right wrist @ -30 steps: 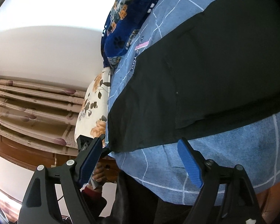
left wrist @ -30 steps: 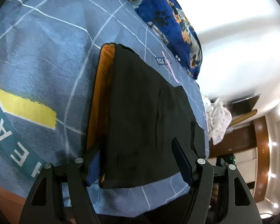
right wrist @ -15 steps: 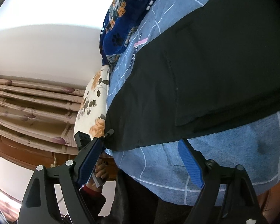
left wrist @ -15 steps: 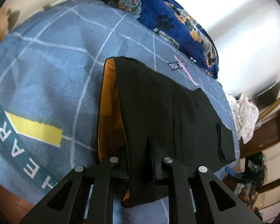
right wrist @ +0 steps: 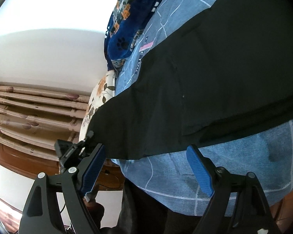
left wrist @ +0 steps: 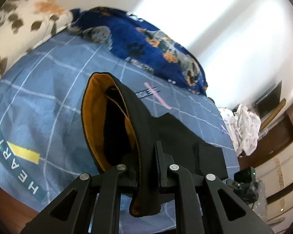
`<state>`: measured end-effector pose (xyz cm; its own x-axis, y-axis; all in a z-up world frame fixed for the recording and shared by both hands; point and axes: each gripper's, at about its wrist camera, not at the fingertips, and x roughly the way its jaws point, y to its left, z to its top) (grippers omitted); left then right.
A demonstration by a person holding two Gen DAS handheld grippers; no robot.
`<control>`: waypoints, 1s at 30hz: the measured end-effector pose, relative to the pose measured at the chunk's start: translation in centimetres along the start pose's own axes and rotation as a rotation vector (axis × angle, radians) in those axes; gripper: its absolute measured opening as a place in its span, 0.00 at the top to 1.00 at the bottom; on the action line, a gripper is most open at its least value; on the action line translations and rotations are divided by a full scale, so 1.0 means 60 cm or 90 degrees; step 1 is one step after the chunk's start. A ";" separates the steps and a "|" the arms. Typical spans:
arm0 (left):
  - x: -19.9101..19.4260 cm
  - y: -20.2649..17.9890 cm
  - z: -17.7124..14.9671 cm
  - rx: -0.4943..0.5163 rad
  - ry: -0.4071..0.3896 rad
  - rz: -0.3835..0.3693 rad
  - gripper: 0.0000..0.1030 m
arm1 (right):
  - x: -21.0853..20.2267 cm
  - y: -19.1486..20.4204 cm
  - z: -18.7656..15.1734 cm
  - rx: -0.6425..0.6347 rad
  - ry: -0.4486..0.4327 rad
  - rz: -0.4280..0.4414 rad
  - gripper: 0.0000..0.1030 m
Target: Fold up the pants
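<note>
The black pants with an orange lining lie on the blue bedspread. My left gripper is shut on the near hem of the pants and lifts it, so the leg opening gapes and shows the lining. In the right wrist view the pants spread flat across the bedspread. My right gripper is open and empty, just short of the near edge of the pants, its blue pads apart. The other gripper shows at the raised corner.
A dark blue paw-print blanket lies along the far side of the bed. A floral pillow is at the far left. White clothes are heaped past the right edge. Curtains hang beyond the bed.
My left gripper has shut on the hem of the pants and lifted it, opening the leg. My right gripper has stayed open and almost still.
</note>
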<state>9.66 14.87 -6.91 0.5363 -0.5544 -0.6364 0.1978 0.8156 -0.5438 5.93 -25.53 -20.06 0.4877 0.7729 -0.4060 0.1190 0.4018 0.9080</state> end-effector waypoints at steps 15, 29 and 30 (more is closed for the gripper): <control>-0.001 -0.030 0.011 -0.015 -0.012 -0.026 0.88 | -0.003 -0.008 0.004 0.014 -0.004 0.015 0.18; 0.020 -0.162 0.015 0.071 -0.013 -0.081 0.94 | -0.016 -0.001 0.011 0.017 -0.015 0.038 0.18; 0.023 -0.172 0.016 0.076 -0.009 -0.084 0.94 | -0.017 -0.001 0.013 0.020 -0.017 0.043 0.18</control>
<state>9.13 5.88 -1.65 0.5107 -0.6562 -0.5554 0.3623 0.7502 -0.5531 6.09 -26.75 -19.62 0.5183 0.7842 -0.3412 0.1116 0.3335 0.9361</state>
